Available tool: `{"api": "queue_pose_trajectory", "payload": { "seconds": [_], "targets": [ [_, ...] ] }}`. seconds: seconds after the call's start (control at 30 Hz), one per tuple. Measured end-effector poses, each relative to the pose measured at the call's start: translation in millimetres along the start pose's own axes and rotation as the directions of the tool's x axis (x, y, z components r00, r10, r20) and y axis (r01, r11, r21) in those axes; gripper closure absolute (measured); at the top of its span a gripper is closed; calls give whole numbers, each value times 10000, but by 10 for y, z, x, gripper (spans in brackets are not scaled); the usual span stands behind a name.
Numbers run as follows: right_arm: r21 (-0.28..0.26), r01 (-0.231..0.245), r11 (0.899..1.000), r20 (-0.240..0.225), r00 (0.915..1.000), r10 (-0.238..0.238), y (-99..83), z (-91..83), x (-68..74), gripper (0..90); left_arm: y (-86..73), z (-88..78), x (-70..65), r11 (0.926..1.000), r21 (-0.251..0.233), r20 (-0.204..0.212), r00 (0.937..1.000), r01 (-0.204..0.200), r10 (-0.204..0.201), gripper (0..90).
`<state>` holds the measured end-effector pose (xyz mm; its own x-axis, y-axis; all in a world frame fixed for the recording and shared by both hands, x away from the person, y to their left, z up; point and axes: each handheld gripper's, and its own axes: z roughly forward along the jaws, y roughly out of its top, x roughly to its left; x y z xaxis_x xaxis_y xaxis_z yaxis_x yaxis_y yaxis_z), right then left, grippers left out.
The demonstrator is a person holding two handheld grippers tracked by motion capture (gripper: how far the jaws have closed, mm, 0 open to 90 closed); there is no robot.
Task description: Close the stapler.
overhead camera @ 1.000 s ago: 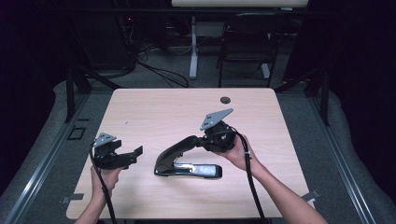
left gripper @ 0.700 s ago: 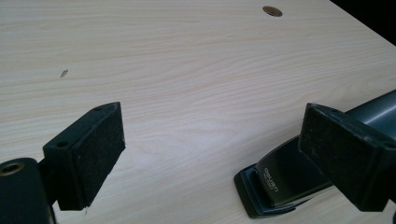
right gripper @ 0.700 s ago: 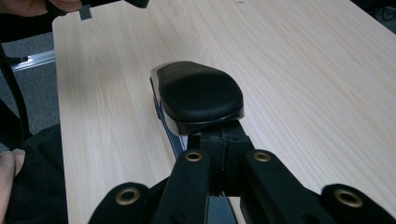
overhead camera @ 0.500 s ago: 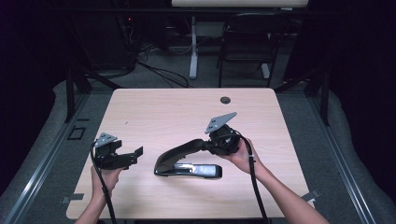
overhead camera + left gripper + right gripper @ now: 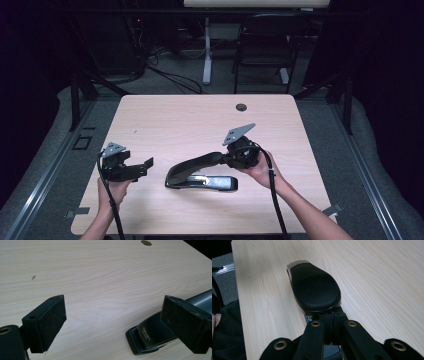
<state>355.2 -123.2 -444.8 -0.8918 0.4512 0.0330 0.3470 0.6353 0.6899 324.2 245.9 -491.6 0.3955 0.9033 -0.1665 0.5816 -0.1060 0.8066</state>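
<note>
The stapler [image 5: 200,172] lies on the tabletop [image 5: 200,120] near the front edge, a little right of the middle, its nose toward the left edge. Its upper arm is swung open and I have that arm's rear end clamped in my right hand-held gripper [image 5: 235,157], jaws clenched tight on it. I judge the step to be hinging the arm up off the base, so I should lift in an arc around the hinge, slowly, and not drag the base across the wood. If the base starts to slide or tip, my left hand-held gripper [image 5: 145,165], jaws wide apart and holding nothing just left of the stapler's nose, is placed to steady it.

The arm's top is a smooth, rounded black plastic pad [image 5: 314,286], slightly glossy, so grip may slip there. The base shows a bright metal channel [image 5: 207,181] in a dark frame. The tabletop is pale wood-grain laminate, flat and slick, with a small round grommet [image 5: 241,107] near the far edge.
</note>
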Motion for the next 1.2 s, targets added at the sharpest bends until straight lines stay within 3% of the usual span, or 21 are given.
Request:
{"api": "queue_pose_trajectory", "payload": {
  "seconds": [0.4,1.2],
  "targets": [
    [442,-286,9986,-21,9996,287,-134,37,-50,900,3,-2,-3,9999,115,27,10000,-15,15,63],
    [1428,-767,9868,57,9970,767,-399,191,-125,900,-1,9,-15,9998,135,18,9999,-122,122,63]
  ]
}}
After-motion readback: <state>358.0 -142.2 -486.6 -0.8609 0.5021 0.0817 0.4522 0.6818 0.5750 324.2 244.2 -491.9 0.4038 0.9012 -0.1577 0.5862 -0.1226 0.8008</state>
